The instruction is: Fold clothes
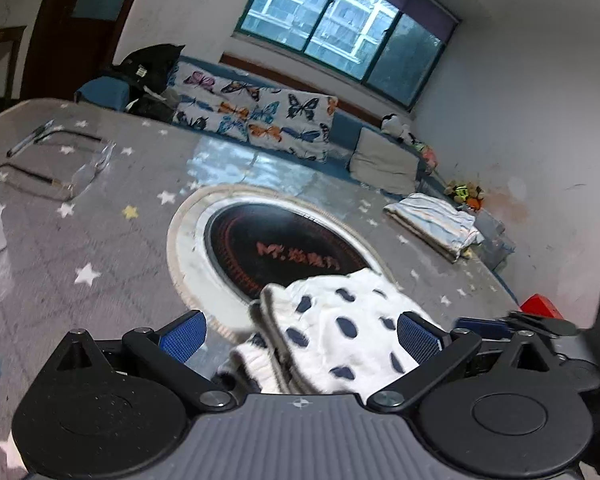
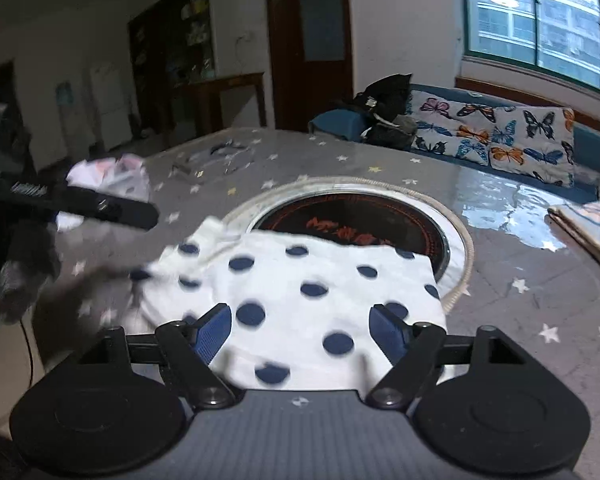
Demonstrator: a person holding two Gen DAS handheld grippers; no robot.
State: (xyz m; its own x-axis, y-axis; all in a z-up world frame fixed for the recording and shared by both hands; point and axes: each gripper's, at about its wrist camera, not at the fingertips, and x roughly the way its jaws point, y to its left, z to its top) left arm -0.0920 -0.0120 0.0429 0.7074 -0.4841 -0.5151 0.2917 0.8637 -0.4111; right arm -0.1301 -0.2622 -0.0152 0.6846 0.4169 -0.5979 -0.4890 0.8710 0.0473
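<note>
A white garment with navy dots lies folded on the grey star-patterned table, partly over the round black hotplate. It also shows in the left wrist view, with its ribbed cuff edge at the left. My left gripper is open, its blue pads either side of the cloth. My right gripper is open, its pads wide apart over the garment's near edge. The left gripper shows blurred at the left of the right wrist view.
A folded striped cloth lies at the table's far right. Clear safety glasses and a pen lie at the left. A white plastic bag sits far left. A bench with butterfly cushions runs under the window.
</note>
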